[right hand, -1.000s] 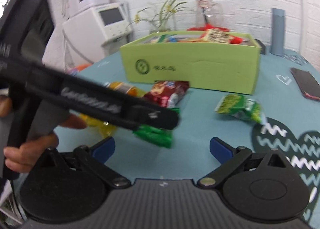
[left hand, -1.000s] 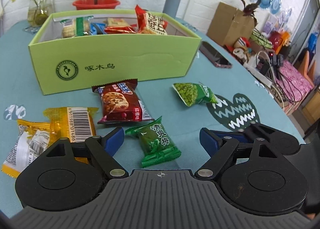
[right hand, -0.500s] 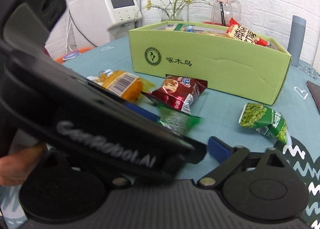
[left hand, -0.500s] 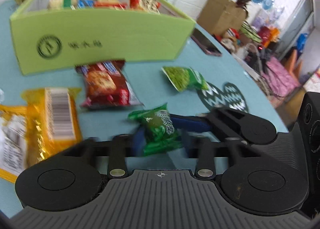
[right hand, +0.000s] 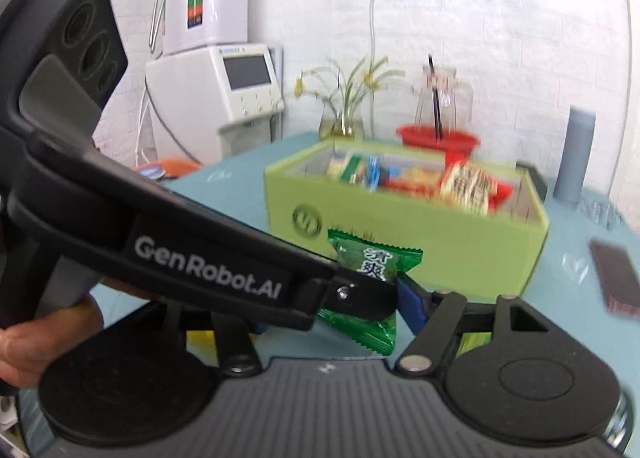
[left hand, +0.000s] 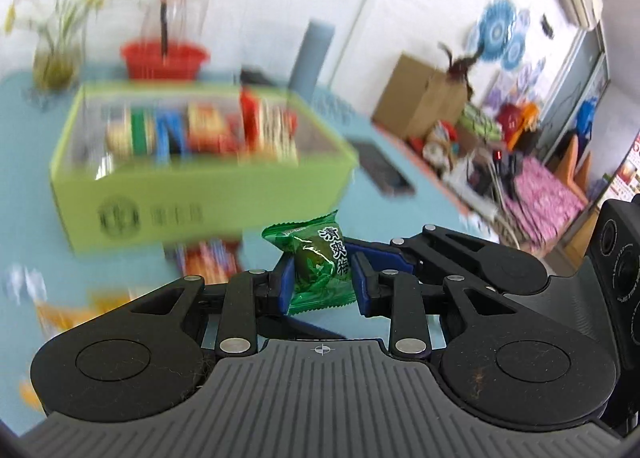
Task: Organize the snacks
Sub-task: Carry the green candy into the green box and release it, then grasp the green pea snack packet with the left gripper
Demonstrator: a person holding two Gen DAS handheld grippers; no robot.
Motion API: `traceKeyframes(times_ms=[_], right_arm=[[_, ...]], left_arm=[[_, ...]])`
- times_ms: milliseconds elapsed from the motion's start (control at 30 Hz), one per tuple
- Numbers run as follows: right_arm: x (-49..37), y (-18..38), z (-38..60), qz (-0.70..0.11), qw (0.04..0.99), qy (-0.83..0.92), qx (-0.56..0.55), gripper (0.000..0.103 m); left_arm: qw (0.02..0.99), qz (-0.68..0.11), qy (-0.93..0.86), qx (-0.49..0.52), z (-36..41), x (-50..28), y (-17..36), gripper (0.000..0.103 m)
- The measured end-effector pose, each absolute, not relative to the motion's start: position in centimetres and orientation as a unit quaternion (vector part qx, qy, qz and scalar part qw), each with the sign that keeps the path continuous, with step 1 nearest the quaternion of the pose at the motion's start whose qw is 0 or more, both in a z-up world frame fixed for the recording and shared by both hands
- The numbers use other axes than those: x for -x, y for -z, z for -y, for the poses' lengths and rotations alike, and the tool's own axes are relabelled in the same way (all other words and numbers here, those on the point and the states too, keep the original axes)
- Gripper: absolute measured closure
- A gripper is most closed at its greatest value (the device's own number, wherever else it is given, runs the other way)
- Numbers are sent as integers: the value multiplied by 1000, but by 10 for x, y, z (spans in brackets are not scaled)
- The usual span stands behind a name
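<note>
My left gripper point(left hand: 322, 278) is shut on a green candy packet point(left hand: 316, 258) and holds it upright, above the teal table. In the right wrist view the left gripper point(right hand: 384, 298) crosses from the left with the packet point(right hand: 372, 258) at its tip. My right gripper point(right hand: 334, 314) straddles that tip, and its jaws are opening. Its right pad point(right hand: 408, 302) stands beside the packet; its left pad is hidden. The lime-green snack box point(left hand: 200, 194) point(right hand: 440, 258) lies beyond, open-topped, with several packets inside.
A red cookie packet point(left hand: 208, 262) and yellow packets point(left hand: 72, 310) lie blurred on the table before the box. A dark phone point(right hand: 612, 278), a grey cylinder point(right hand: 576, 154), a red bowl point(right hand: 436, 136) and a flower vase point(right hand: 340, 118) stand around it. A hand point(right hand: 40, 338) grips the left gripper's handle.
The left gripper closed on the green packet and lifted it off the table. The right gripper's jaws narrowed and came in around the left gripper's tip. Both views now sit higher.
</note>
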State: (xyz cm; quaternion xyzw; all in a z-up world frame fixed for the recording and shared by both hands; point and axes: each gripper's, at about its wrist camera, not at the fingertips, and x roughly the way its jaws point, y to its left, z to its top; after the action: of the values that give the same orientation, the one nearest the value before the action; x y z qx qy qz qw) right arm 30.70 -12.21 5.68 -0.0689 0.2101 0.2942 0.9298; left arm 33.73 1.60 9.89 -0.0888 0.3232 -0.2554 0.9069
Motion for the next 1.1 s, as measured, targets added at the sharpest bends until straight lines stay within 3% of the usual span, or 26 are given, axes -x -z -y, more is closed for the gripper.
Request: traceKeyframes(times_ms=[167, 400, 500, 600, 733, 867, 1000, 1100], right_arm=[[-372, -82, 110, -191, 931, -299, 80, 29], [-432, -77, 82, -217, 920, -316, 79, 22], [-436, -79, 75, -209, 921, -318, 89, 9], [-425, -94, 82, -183, 923, -325, 93, 9], [-388, -109, 115, -149, 930, -322, 99, 9], [-358, -82, 155, -186, 934, -291, 97, 8], [-344, -27, 189, -272, 926, -250, 77, 8], [-341, -6, 204, -302, 921, -237, 62, 8]], left_arm=[[919, -302, 238, 90, -24, -393, -125, 96], [925, -310, 207, 75, -36, -459, -122, 94], [933, -296, 190, 75, -44, -462, -125, 62], [943, -264, 187, 83, -55, -446, -142, 55], [952, -219, 197, 78, -64, -406, -160, 36], [944, -234, 222, 72, -57, -367, -137, 35], [913, -305, 260, 79, -26, -353, -91, 37], [884, -370, 270, 91, 2, -360, -60, 45]])
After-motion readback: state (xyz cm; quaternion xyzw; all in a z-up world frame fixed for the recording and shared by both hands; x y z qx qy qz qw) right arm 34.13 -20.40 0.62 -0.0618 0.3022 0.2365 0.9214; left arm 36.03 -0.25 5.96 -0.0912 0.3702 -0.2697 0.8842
